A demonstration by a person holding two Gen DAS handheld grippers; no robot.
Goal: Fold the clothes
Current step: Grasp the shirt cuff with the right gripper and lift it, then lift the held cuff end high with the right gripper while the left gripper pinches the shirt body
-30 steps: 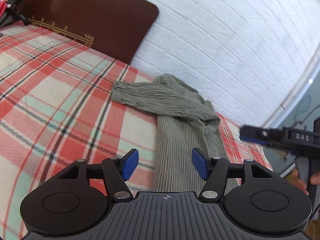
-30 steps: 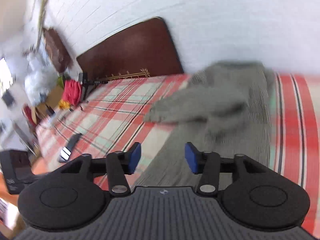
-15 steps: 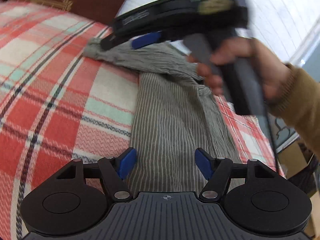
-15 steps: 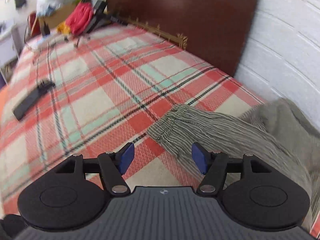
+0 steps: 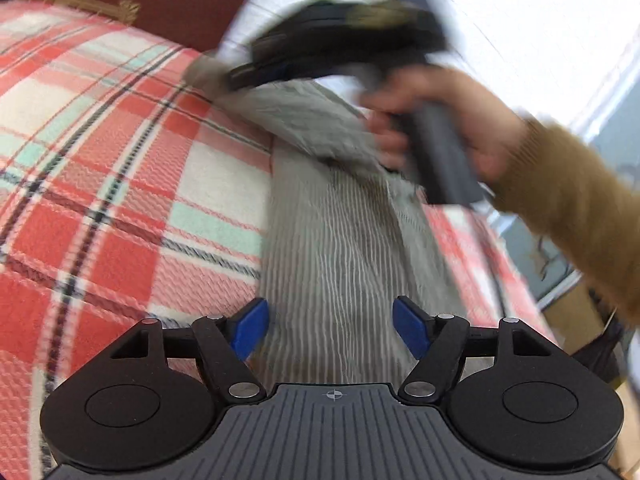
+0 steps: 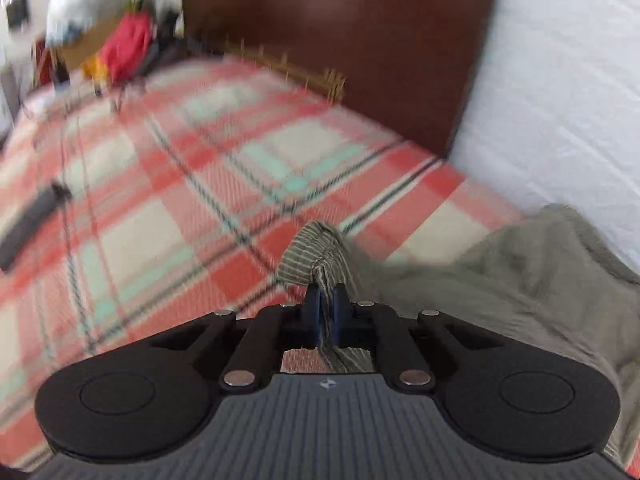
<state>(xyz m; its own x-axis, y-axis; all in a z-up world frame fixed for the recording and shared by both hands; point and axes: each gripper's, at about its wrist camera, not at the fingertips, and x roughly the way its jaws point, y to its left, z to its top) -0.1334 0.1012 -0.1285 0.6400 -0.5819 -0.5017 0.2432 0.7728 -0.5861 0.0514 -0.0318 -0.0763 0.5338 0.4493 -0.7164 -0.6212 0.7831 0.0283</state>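
A bed (image 6: 168,216) covered by a plaid blanket (image 5: 120,184) in red, cream and mint with dark lines carries everything, ending at a dark wooden headboard (image 6: 360,40) ahead of the right tool. A grey-green striped garment (image 5: 336,264) lies directly on the blanket, running forward between the left tool's fingers and bunching toward the white wall. A flat dark object (image 6: 30,224), blurred, lies on the blanket far left of the right tool.

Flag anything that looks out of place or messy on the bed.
The striped shirt lies bunched against the wall, one sleeve flung sideways across the plaid blanket. A dark flat object lies loose on the blanket.
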